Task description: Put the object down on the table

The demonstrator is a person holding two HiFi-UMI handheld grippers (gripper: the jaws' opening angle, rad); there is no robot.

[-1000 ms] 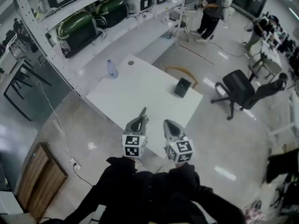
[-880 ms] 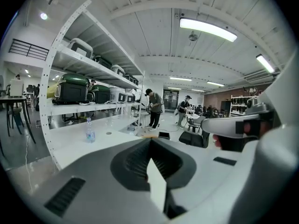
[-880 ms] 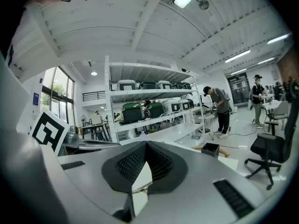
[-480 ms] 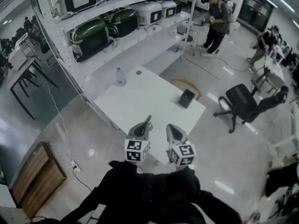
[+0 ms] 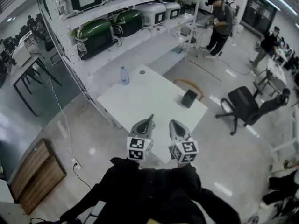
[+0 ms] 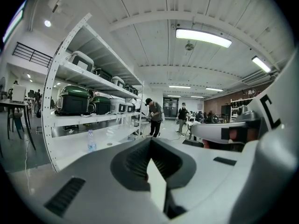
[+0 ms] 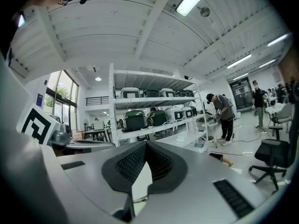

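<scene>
A white table (image 5: 140, 101) stands ahead of me in the head view. A clear water bottle (image 5: 124, 75) stands at its far left corner, a small round disc (image 5: 142, 72) beside it, and a black box (image 5: 188, 98) sits near the right edge. My left gripper (image 5: 149, 119) and right gripper (image 5: 173, 123) are held side by side over the table's near edge. In the left gripper view the left gripper (image 6: 150, 140) is shut with nothing in its jaws, and the bottle (image 6: 91, 140) shows far off. The right gripper (image 7: 145, 143) looks shut and empty too.
A long white shelving rack (image 5: 117, 13) with green and white appliances runs behind the table. A wooden chair (image 5: 189, 84) stands at the table's far side and a black office chair (image 5: 243, 104) to the right. A wooden cabinet (image 5: 35, 176) is at the left. People (image 5: 219, 20) stand farther back.
The head view has shifted, so the table and rack sit a little lower and to the right. Both grippers keep their side-by-side pose near the table's front edge.
</scene>
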